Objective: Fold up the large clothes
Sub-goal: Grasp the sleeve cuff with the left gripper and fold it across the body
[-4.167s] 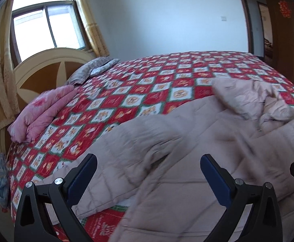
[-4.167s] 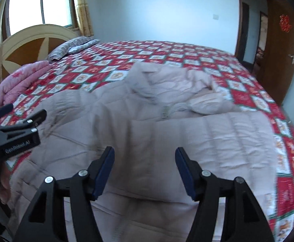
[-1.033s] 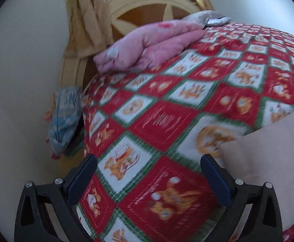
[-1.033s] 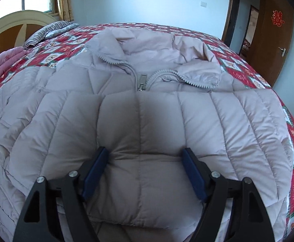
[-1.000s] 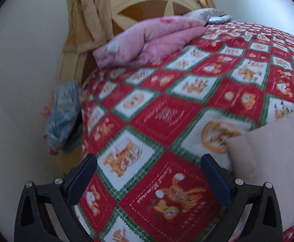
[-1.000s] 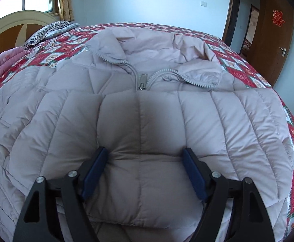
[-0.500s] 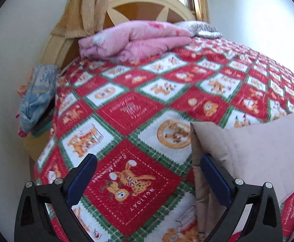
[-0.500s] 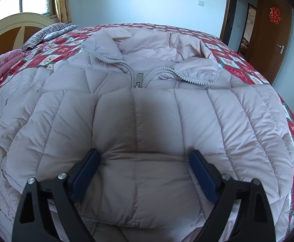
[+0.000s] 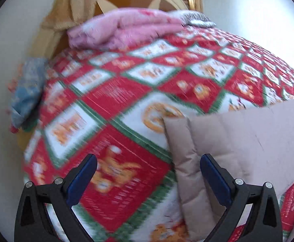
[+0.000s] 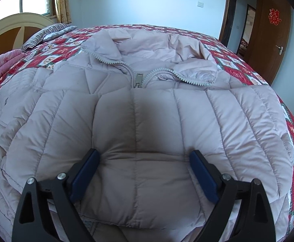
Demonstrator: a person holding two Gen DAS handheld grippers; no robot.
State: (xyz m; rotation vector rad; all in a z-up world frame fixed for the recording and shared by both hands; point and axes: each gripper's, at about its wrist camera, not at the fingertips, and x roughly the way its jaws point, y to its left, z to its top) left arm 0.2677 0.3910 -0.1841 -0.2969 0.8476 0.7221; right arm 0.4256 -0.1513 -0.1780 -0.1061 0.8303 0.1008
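A large pale pink quilted down jacket (image 10: 147, 109) lies front up on the red patterned bed quilt (image 10: 237, 60), zipper and collar at the far end. My right gripper (image 10: 145, 167) is open, its jaws pressed into the jacket's lower front panel with the padding bulging between them. In the left wrist view my left gripper (image 9: 147, 173) is open above the bed quilt (image 9: 114, 96). A cuff end of the jacket sleeve (image 9: 237, 141) lies beside its right finger (image 9: 213, 173).
Folded pink bedding (image 9: 126, 30) and a striped pillow (image 10: 48, 33) lie by the headboard (image 10: 11, 28). A blue cloth (image 9: 27, 92) hangs off the bed's left edge. A brown door (image 10: 274, 34) stands at the far right.
The left view has swung right, bringing the sleeve end closer to my left gripper. My right gripper's jaws have opened slightly wider on the jacket.
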